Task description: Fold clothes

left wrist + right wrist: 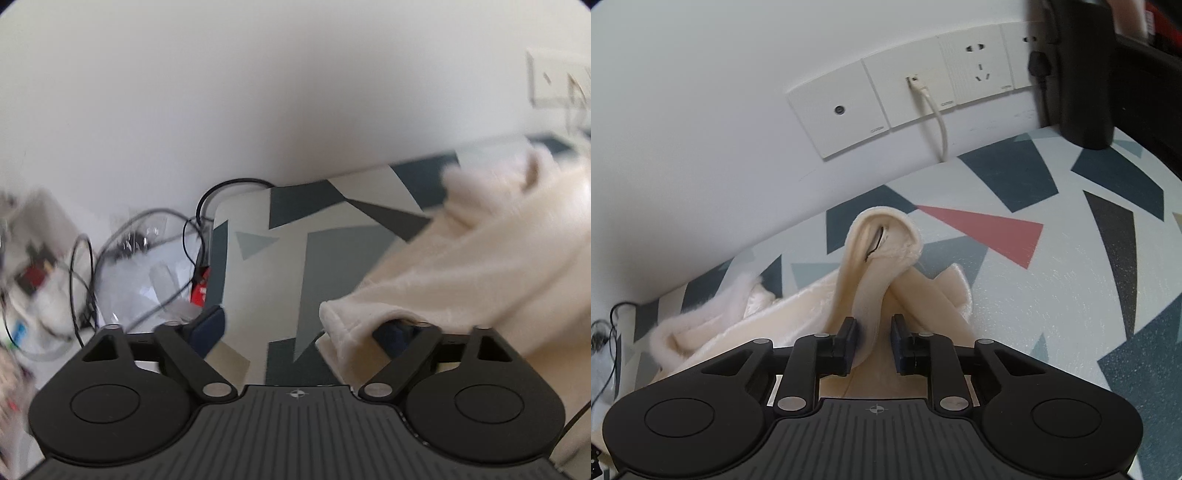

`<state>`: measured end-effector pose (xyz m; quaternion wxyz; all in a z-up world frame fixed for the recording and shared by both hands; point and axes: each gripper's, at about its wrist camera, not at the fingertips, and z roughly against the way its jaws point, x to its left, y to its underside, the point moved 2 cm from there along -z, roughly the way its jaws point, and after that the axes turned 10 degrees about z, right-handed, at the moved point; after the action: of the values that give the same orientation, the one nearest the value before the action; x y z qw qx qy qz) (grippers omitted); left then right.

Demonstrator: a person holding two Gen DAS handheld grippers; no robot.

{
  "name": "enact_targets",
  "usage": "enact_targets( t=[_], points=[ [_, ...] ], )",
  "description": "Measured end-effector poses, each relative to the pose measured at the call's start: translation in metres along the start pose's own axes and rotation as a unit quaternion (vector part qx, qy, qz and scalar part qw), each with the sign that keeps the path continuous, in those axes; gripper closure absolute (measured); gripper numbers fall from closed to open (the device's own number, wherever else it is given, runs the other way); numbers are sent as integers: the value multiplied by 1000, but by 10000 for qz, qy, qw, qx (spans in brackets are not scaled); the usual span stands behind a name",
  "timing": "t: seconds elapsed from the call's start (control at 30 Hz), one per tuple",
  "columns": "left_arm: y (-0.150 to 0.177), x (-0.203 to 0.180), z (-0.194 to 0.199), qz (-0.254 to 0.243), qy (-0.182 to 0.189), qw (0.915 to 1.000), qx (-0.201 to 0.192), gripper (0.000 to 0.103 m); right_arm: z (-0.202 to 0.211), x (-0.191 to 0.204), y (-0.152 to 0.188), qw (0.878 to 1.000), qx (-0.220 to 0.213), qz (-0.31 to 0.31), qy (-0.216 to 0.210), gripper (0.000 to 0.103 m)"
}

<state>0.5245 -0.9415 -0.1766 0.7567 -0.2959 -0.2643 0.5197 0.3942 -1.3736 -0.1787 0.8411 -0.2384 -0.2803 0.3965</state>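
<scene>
A cream fleece garment [480, 258] lies on a table covered with a geometric-patterned cloth [295, 258]. In the left wrist view my left gripper [303, 325] is wide open; a hem of the garment drapes over its right finger [391, 328], and nothing is between the jaws. In the right wrist view the garment [879, 258] rises in a fold in front of my right gripper [873, 343]. Its jaws stand partly open around a strip of the fabric, which touches the left pad [849, 339] only.
A white wall with socket plates [908, 96] and a plugged white cable [938, 125] runs behind the table. A dark object [1078, 74] stands at the back right. Black cables and clutter [110, 258] lie beyond the table's left edge.
</scene>
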Motion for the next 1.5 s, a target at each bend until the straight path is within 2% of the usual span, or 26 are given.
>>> enact_targets(
  t=[0.03,0.1,0.13,0.3,0.33,0.37,0.4,0.5,0.6,0.67,0.77,0.83,0.87,0.93,0.97,1.0,1.03,1.07,1.1,1.17,1.2,1.27,1.37,1.5],
  points=[
    [-2,3,-1,196,-10,9998,-30,47,-1,-1,-1,10000,-27,-64,14,82],
    [-4,11,-1,663,92,9977,-54,86,-4,-4,-4,9998,-69,-181,54,82],
    [-5,16,0,924,189,9955,-52,91,-5,-6,-7,9996,-110,-260,64,82],
    [-14,36,6,2021,545,9778,-74,93,-11,-26,-20,9969,-297,-713,156,77],
    [-16,39,7,2223,609,9731,-58,93,-13,-30,-22,9966,-324,-754,114,81],
    [-18,41,8,2402,661,9685,-52,94,-15,-33,-25,9962,-351,-795,72,94],
    [-21,43,11,2571,709,9638,-68,94,-16,-37,-27,9957,-380,-839,29,99],
    [-30,49,21,2938,885,9516,-177,95,6,-45,-33,9881,-859,-1266,-148,99],
    [-43,52,31,2908,920,9519,-288,95,52,-49,-45,9738,-1722,-1474,-198,99],
    [-50,53,26,2803,862,9556,-286,95,75,-52,-55,9654,-2163,-1449,-160,99],
    [-56,55,9,2691,704,9603,-218,95,65,-54,-74,9696,-2063,-1286,-281,99],
    [-60,56,-14,2787,592,9585,102,93,38,-54,-80,9764,-1784,-1202,-195,98],
    [-61,56,-25,2834,536,9571,262,87,23,-53,-82,9792,-1644,-1180,-131,98],
    [-65,57,-47,2926,424,9535,582,59,-12,-50,-85,9851,-1289,-1142,-10,98],
    [-66,57,-58,2970,367,9513,742,41,-30,-48,-87,9878,-1075,-1126,46,97],
    [-68,57,-69,3014,311,9487,902,39,-49,-45,-88,9900,-860,-1111,104,94],
    [-70,57,-80,3056,254,9459,1061,39,-64,-42,-90,9918,-592,-1102,252,85],
    [-71,58,-91,3098,197,9427,1220,39,-75,-38,-91,9930,-349,-1075,349,71],
    [-74,58,-100,3131,165,9401,1334,39,-80,-35,-91,9934,-252,-1060,365,68],
    [-84,62,-85,3093,404,9447,1013,34,-68,-32,-88,9925,-472,-1091,283,65],
    [-87,63,-78,3076,500,9460,895,25,-61,-31,-86,9919,-582,-1107,242,61],
    [-86,67,-73,3129,523,9441,899,17,-49,-28,-83,9901,-802,-1140,160,46],
    [-75,73,-74,3263,392,9391,1007,17,-32,-40,-80,9849,-998,-1417,26,43],
    [-51,89,-87,3784,71,9185,1148,23,-25,-58,-79,9754,-1365,-1725,157,48]
  ],
)
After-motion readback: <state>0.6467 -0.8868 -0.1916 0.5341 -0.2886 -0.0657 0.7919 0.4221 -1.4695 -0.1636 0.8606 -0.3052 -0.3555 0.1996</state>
